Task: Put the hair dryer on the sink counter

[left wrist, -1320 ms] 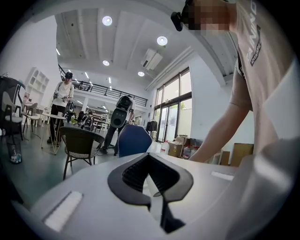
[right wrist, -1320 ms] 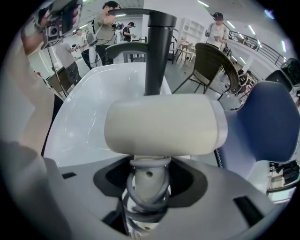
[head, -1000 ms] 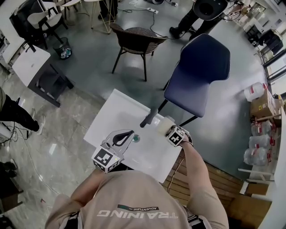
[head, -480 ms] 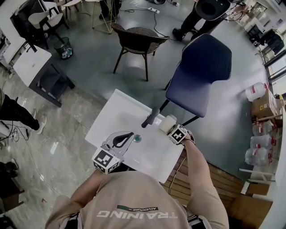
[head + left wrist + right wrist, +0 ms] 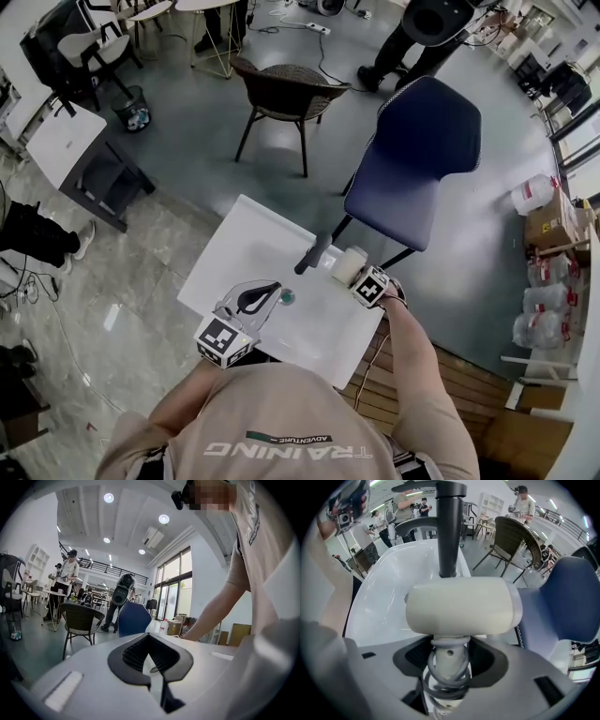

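Cream hair dryer point(image 5: 459, 604); white sink point(image 5: 386, 597); black faucet point(image 5: 450, 527).

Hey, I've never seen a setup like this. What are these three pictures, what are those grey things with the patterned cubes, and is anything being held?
There is no robot here. A person holds a two-jaw gripper in each hand, and the patterned cubes are part of the grippers. The wide picture comes from a camera on the person's head, looking down. The other two come from cameras riding on each gripper, looking along its jaws. Below is a white sink with a black faucet and a drain. A blue chair stands behind it. The right gripper has its jaws closed on the handle of a cream hair dryer, its cord coiled round the handle, beside the faucet. The left gripper holds nothing, and its jaws are together over the basin.
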`<state>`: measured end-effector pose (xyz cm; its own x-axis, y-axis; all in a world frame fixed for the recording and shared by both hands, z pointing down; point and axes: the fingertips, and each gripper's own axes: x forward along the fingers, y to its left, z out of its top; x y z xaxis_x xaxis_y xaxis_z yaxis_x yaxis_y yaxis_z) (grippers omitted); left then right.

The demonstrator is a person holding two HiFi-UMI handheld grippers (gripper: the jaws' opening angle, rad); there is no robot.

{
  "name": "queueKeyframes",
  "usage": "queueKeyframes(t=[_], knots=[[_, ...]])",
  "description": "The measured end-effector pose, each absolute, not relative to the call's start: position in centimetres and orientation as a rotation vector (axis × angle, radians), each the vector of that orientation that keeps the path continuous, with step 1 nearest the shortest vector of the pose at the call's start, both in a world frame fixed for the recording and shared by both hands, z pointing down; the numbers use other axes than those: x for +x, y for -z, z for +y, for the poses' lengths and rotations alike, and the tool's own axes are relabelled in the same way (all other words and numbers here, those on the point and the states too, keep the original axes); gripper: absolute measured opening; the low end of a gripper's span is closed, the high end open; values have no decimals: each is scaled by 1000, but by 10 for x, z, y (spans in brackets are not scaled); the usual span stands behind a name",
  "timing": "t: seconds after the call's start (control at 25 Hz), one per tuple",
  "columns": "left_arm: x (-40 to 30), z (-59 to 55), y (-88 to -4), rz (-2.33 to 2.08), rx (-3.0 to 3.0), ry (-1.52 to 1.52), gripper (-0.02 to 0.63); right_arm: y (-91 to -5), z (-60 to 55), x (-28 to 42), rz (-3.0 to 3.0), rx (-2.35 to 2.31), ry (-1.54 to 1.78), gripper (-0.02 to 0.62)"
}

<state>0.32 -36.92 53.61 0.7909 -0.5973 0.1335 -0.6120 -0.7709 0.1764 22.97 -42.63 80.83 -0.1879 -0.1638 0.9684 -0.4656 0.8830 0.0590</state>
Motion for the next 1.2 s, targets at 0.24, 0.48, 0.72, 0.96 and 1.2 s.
queueKeyframes(t=[0.24,0.48,0.72,0.96,1.2], knots=[[3,-369,-538,-945,2769,-92,6,-802,-428,230,-1776,485,-262,221],[7,-369,-537,-920,2777,-81,6,-791,-426,229,-1799,503,-255,221],[7,-373,-535,-904,2786,-74,6,-786,-421,234,-1803,522,-277,221],[9,-374,-538,-876,2795,-73,6,-781,-410,236,-1816,537,-289,221],[16,-374,-538,-822,2811,-65,6,-767,-409,238,-1825,579,-211,220]])
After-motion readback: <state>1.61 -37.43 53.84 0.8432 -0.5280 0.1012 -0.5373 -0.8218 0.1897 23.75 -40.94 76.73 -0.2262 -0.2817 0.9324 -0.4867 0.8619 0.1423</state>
